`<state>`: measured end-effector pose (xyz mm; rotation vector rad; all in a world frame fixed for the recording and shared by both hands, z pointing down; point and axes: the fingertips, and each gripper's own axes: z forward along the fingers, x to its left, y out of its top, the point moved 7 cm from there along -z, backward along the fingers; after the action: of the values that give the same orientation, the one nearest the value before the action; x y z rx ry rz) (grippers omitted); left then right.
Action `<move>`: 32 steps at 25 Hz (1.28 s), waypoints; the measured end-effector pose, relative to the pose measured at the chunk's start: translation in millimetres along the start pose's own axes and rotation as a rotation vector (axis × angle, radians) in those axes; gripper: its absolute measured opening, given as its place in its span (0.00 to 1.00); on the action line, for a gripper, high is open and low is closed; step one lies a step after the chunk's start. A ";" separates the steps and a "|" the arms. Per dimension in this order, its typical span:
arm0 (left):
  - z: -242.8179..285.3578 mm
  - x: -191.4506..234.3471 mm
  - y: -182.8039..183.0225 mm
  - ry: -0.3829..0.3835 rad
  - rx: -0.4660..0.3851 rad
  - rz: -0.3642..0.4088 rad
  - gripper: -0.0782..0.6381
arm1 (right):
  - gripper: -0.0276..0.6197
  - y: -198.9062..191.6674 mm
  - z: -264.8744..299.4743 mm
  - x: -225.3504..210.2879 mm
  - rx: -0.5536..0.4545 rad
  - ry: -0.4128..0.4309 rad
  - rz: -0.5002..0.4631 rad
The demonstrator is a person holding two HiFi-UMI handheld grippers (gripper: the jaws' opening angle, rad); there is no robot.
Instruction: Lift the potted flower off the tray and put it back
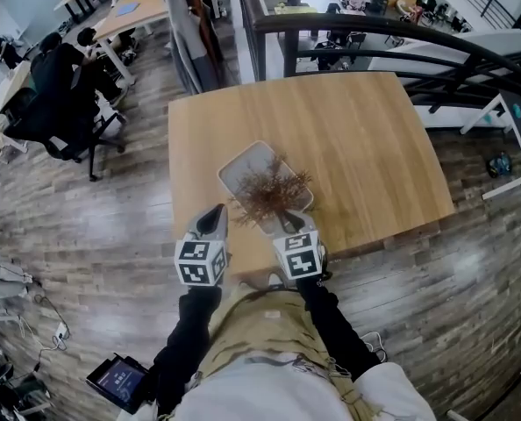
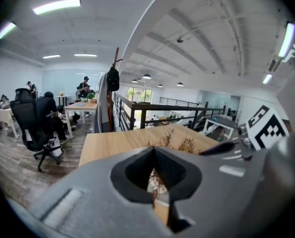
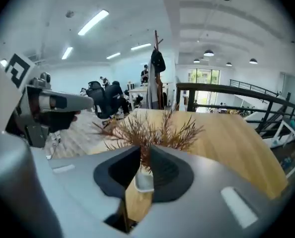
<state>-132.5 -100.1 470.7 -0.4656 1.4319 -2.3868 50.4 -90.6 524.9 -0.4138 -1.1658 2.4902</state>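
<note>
A potted flower (image 1: pixel 269 196) with dry brown twigs hangs over the near right corner of the white tray (image 1: pixel 243 167) on the wooden table (image 1: pixel 357 139). My right gripper (image 1: pixel 289 224) is shut on its stem. In the right gripper view the stem (image 3: pixel 143 157) runs up through the narrow slit of that gripper (image 3: pixel 144 150), with the white pot (image 3: pixel 144 182) just below and the twigs (image 3: pixel 152 130) spreading above. Left of the plant, my left gripper (image 1: pixel 215 217) is shut and holds nothing. In the left gripper view, twigs (image 2: pixel 175 142) show beyond that gripper (image 2: pixel 154 150).
The table's near edge lies just under both grippers. A dark metal railing (image 1: pixel 401 38) runs behind the table. Office chairs and seated people (image 1: pixel 59 95) are at the far left. A coat stand (image 2: pixel 110 98) rises beyond the table. A tablet (image 1: pixel 118 380) lies on the floor by my left leg.
</note>
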 end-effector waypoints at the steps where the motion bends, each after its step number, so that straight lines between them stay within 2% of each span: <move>1: -0.5 -1.2 3.6 -0.009 -0.007 0.003 0.11 | 0.13 7.5 -8.1 1.4 -0.028 -0.006 -0.001; 3: -1.9 -2.5 12.4 -0.022 -0.027 0.010 0.11 | 0.05 23.4 -22.1 3.7 -0.085 -0.023 -0.008; 8: 0.1 -6.6 44.1 -0.050 -0.092 0.045 0.11 | 0.05 71.1 -44.6 7.5 -0.209 -0.047 -0.065; 16: -7.4 -14.4 82.8 -0.080 -0.196 0.108 0.11 | 0.05 129.4 -68.0 24.0 -0.351 -0.076 -0.145; 20: -15.8 -11.4 96.6 -0.051 -0.262 0.145 0.11 | 0.05 144.1 -75.8 30.5 -0.419 -0.098 -0.165; 27: -27.5 -2.3 102.0 -0.025 -0.313 0.191 0.11 | 0.05 157.2 -86.6 41.8 -0.514 -0.141 -0.193; 32: -35.1 7.2 105.3 -0.005 -0.338 0.207 0.11 | 0.05 161.0 -85.9 50.6 -0.542 -0.139 -0.205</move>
<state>-143.3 -122.8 362.3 -0.3796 1.7957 -1.9894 8.6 -106.5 340.9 -0.2414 -1.8425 2.0308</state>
